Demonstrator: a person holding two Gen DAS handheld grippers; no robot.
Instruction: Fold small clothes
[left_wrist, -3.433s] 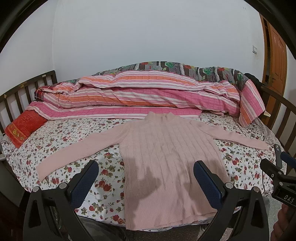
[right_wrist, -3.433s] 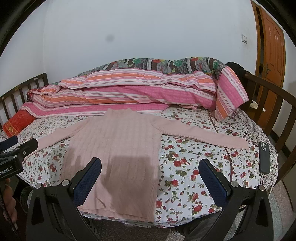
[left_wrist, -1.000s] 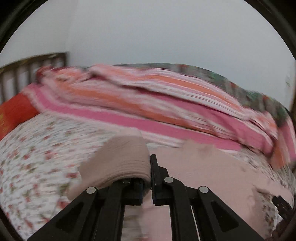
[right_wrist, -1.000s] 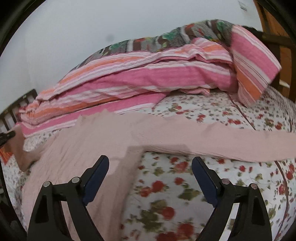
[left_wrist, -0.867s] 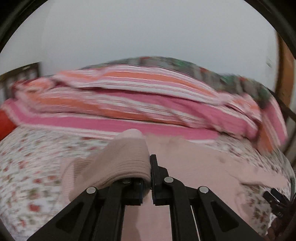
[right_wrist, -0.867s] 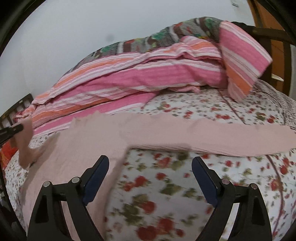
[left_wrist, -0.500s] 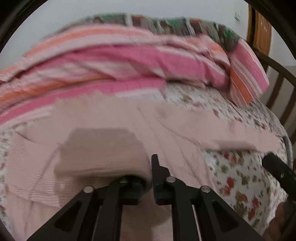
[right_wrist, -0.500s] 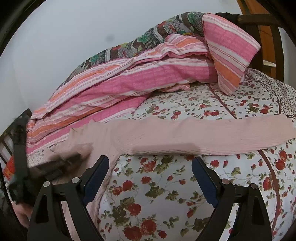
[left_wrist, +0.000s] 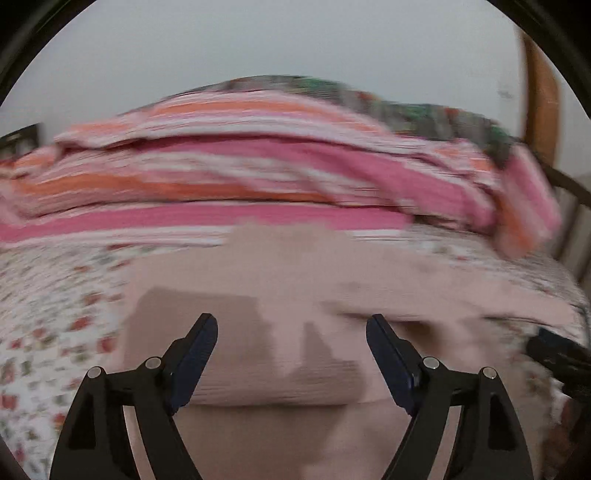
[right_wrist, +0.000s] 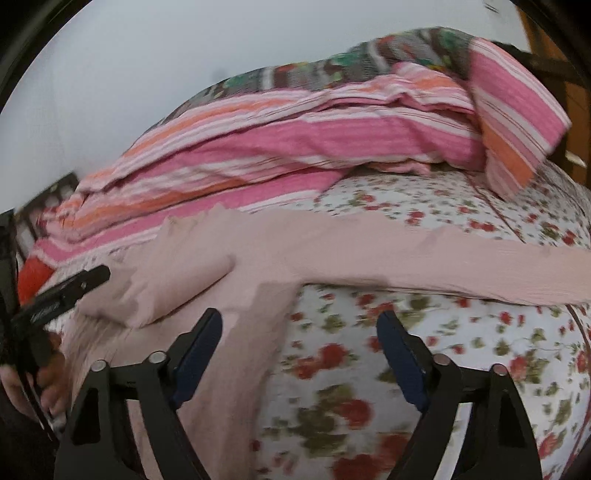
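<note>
The bed (right_wrist: 461, 350) carries a striped quilt (right_wrist: 314, 140) at its far side. A pink sweater (right_wrist: 229, 258) lies flat on the bed before the quilt, one sleeve (right_wrist: 177, 288) folded onto its body. The left gripper (left_wrist: 291, 350) hangs over the sweater, jaws opening, nothing gripped. The right gripper (right_wrist: 299, 343) hangs at the sweater's edge, jaws closing, empty.

left tongs (left_wrist: 291, 325): were clamped on sleeve, now opening, empty | sleeve (right_wrist: 177, 284): now folded across sweater (left_wrist: 280, 273) body

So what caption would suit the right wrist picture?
Right claw, closing on nothing, above a pink sweater with one sleeve folded across its body.
</note>
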